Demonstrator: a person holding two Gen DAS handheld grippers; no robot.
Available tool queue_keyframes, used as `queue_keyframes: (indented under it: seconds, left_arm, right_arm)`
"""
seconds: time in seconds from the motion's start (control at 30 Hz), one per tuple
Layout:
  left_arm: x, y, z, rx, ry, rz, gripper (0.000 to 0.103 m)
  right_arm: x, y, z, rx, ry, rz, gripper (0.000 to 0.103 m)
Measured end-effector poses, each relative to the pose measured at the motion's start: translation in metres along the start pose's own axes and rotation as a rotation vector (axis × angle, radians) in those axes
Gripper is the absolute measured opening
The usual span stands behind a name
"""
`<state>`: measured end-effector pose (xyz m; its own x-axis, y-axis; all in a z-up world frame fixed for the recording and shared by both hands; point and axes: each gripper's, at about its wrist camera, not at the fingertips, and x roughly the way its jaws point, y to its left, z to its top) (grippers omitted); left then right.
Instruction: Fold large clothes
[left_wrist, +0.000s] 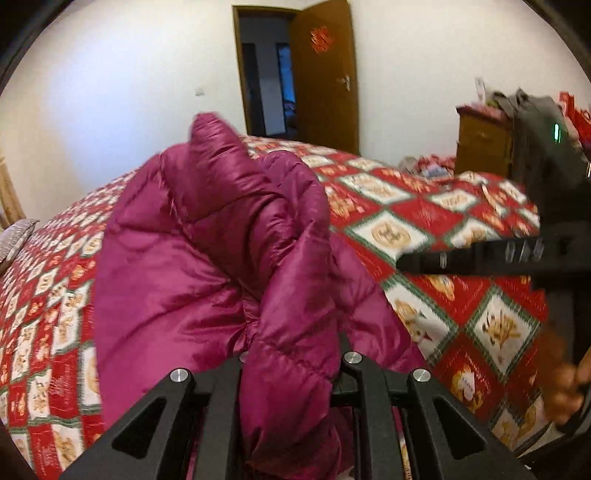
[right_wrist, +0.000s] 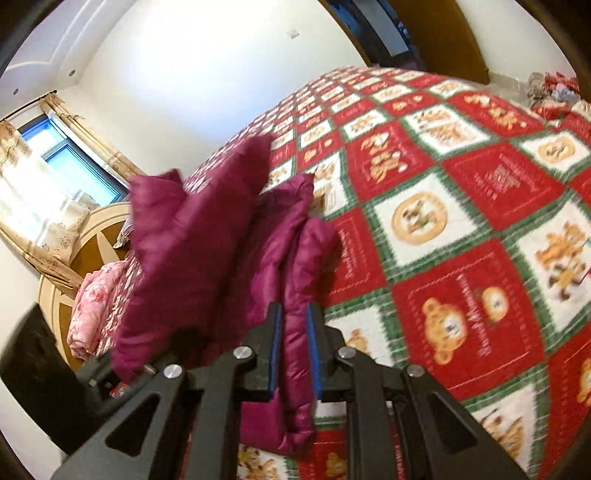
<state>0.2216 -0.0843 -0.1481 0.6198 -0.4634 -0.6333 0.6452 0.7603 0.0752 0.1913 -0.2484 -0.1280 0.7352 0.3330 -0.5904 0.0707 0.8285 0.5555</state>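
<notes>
Nearest in the right wrist view, the right gripper (right_wrist: 294, 345) has its blue-padded jaws pinching a narrow quilted fold of the magenta down jacket (right_wrist: 207, 254). In the left wrist view the left gripper (left_wrist: 291, 373) is likewise clamped on a bunched ridge of the same jacket, the fabric swelling up between its fingers and hiding the pads. Both pinch points are at the jacket's near edge, on the near side of the bed, with the red, white and green bear-print quilt (right_wrist: 461, 229) beneath.

The step in hand looks like carrying a gathered edge over to make a fold. To do it well, both grippers should probably travel together at the same height so the held edge stays taut and straight between them, and the puffy filling is laid down flat instead of dropped in a heap; slippery shell fabric may slide out of a shallow pinch.

The jacket is crumpled, so its long axis is only roughly readable: it seems to run away from the grippers toward the middle of the bed, with one peaked part standing up at the far end.

Beyond the bed, an open brown door (left_wrist: 325, 74) is set in the white wall
</notes>
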Motion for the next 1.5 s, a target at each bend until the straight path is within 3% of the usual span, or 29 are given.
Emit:
queue_keyframes:
  seconds: [0.03, 0.1, 0.13, 0.2, 0.53, 0.63, 0.77, 0.93, 1.07, 1.2, 1.3, 1.37, 1.4, 1.43, 1.5]
  left_arm:
    - [0.003, -0.005, -0.001, 0.011, 0.008, -0.001, 0.014]
    - [0.009, -0.015, -0.006, 0.052, 0.022, 0.005, 0.015]
    - [0.013, -0.020, -0.010, 0.076, 0.025, 0.010, 0.015]
    - [0.015, -0.022, -0.014, 0.086, 0.024, 0.008, 0.015]
    - [0.019, -0.015, -0.019, 0.073, 0.015, -0.014, 0.015]
    - [0.017, -0.017, -0.020, 0.079, 0.016, -0.013, 0.015]
    - [0.009, -0.018, -0.020, 0.108, 0.019, -0.009, 0.019]
    - [-0.016, -0.026, -0.022, 0.220, 0.034, 0.006, 0.028]
    - [-0.046, -0.031, -0.034, 0.343, 0.032, 0.011, 0.030]
    - [-0.064, -0.022, -0.035, 0.326, 0.044, -0.037, 0.030]
    - [-0.061, -0.024, -0.029, 0.310, -0.002, -0.031, 0.031]
    - [-0.060, -0.036, -0.023, 0.315, -0.055, -0.039, 0.044]
    - [-0.058, -0.042, -0.022, 0.323, -0.081, -0.056, 0.060]
    - [-0.056, -0.048, -0.021, 0.337, -0.106, -0.074, 0.068]
    - [-0.053, -0.061, -0.020, 0.381, -0.144, -0.110, 0.069]
  right_arm:
    - [-0.003, 0.000, 0.002, -0.009, -0.004, -0.002, 0.025]
    - [-0.011, -0.002, 0.009, -0.034, -0.017, -0.013, 0.045]
    - [-0.010, -0.002, 0.013, -0.039, -0.027, -0.013, 0.064]
    - [-0.015, 0.004, 0.020, -0.061, -0.056, -0.002, 0.067]
    - [0.022, 0.063, 0.052, -0.328, -0.035, 0.039, 0.039]
    - [0.055, 0.073, 0.053, -0.426, 0.036, -0.016, 0.019]
    - [0.088, 0.046, 0.052, -0.406, 0.117, -0.111, 0.018]
    - [0.092, 0.025, 0.048, -0.350, 0.151, -0.094, 0.015]
    - [0.098, 0.024, 0.042, -0.358, 0.177, -0.076, 0.014]
    - [0.100, 0.028, 0.030, -0.374, 0.189, -0.040, 0.013]
    - [0.101, 0.026, 0.030, -0.354, 0.184, -0.042, 0.014]
    - [0.102, 0.022, 0.031, -0.330, 0.188, -0.022, 0.014]
    - [0.101, 0.020, 0.032, -0.321, 0.192, -0.008, 0.014]
    - [0.101, 0.020, 0.033, -0.317, 0.197, 0.002, 0.014]
    - [0.102, 0.017, 0.037, -0.308, 0.222, 0.026, 0.014]
